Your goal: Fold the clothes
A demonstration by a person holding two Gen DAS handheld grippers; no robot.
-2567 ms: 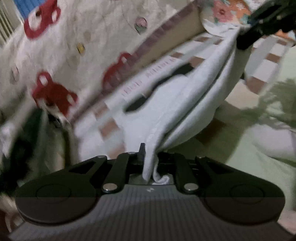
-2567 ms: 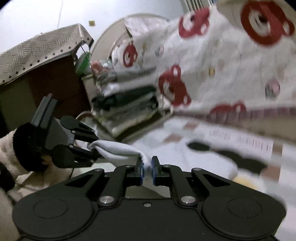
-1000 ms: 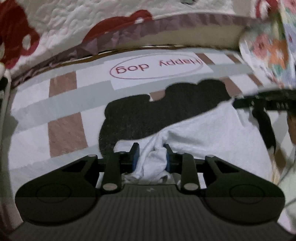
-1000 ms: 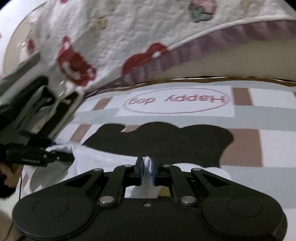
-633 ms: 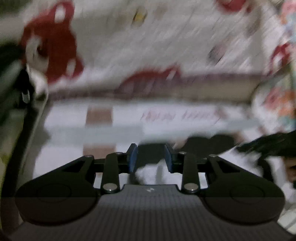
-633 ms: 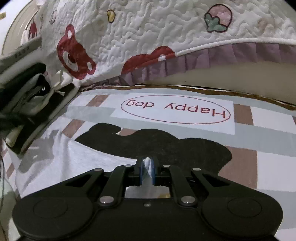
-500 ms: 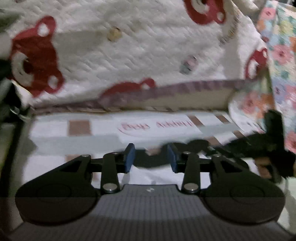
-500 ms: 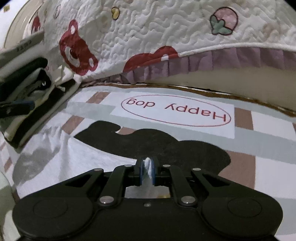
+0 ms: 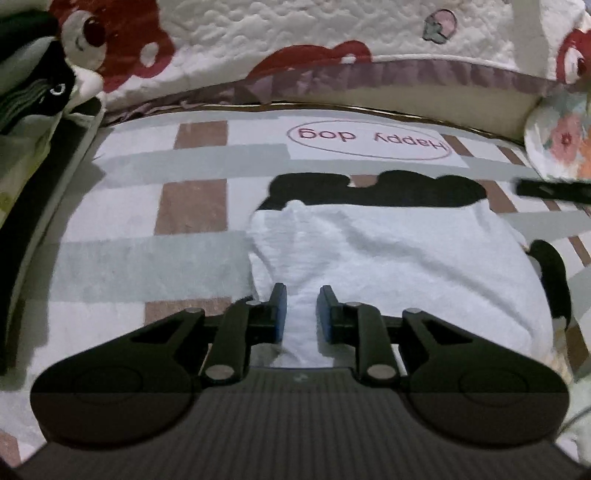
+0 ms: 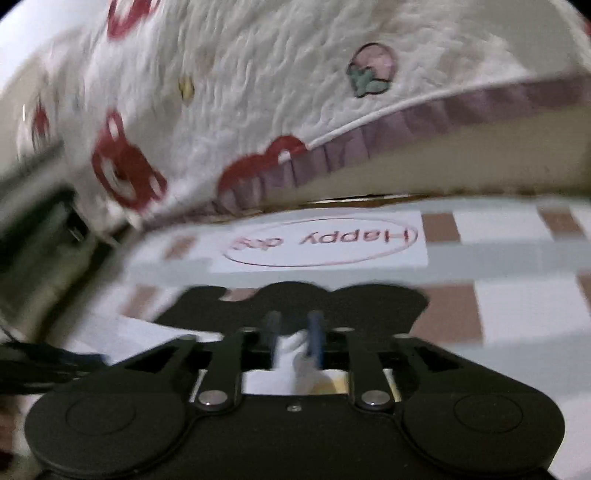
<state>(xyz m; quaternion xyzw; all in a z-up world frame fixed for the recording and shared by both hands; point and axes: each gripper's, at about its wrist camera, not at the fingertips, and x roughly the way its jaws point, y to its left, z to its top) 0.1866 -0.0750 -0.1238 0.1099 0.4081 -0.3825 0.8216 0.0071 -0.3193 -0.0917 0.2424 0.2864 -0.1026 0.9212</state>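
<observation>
Both grippers are working the white cloth on the mat: left gripper closing around a ridge, not yet pinching; right gripper opening, letting go. Next likely: another fold.

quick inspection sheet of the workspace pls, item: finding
surface: checked mat with a "Happy dog" print and a black dog shape
job's things: white garment lying flat on the mat
clutter: stack of folded clothes at the left edge
grippers: left gripper closing, garment between its jaws; right gripper opening, white cloth between its jaws, blurred
cables: nothing seen
surroundings: bear-print quilt behind the mat; floral fabric at right
</observation>
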